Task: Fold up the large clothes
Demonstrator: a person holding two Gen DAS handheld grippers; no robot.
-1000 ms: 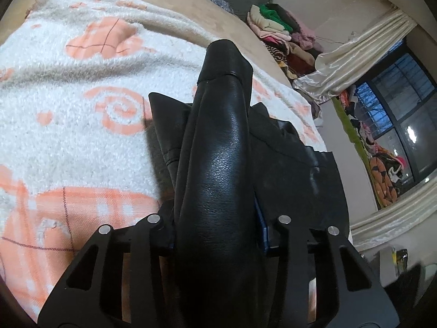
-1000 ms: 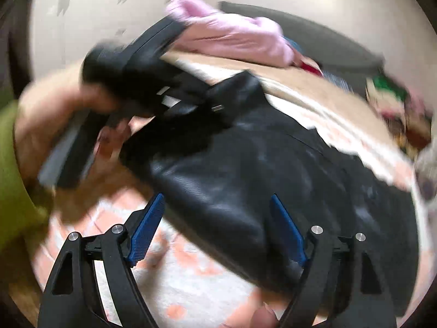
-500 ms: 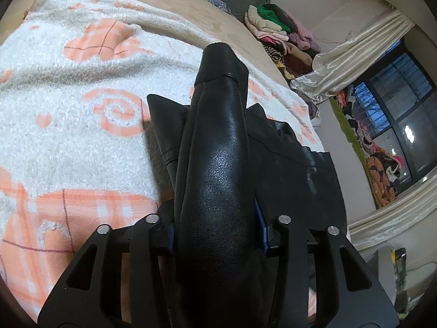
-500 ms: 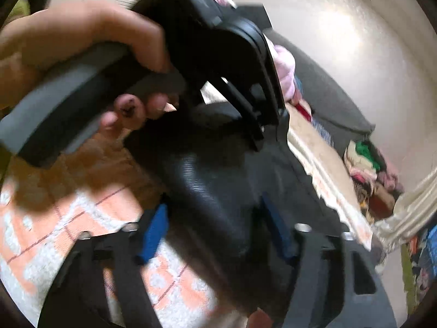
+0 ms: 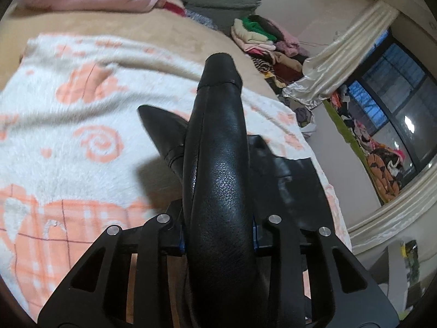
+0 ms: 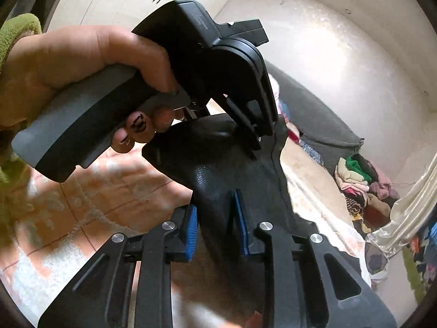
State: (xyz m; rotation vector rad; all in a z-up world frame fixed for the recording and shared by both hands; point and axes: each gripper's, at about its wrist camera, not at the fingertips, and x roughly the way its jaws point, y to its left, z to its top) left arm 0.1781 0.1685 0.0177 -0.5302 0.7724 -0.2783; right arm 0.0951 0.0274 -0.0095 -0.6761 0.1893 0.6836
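Black leather garment (image 5: 218,191) lifted off the bed's white-and-orange blanket (image 5: 68,136), both tools clamped on it.

Grained, glossy leather bunches between the left tool (image 5: 218,239) and right tool (image 6: 217,221); their jaws have just closed further, the right's from wide apart. Its lower part is cut off. A hand (image 6: 82,63) holds the left tool.

Dim indoor light, wall glare, fisheye-warped edges
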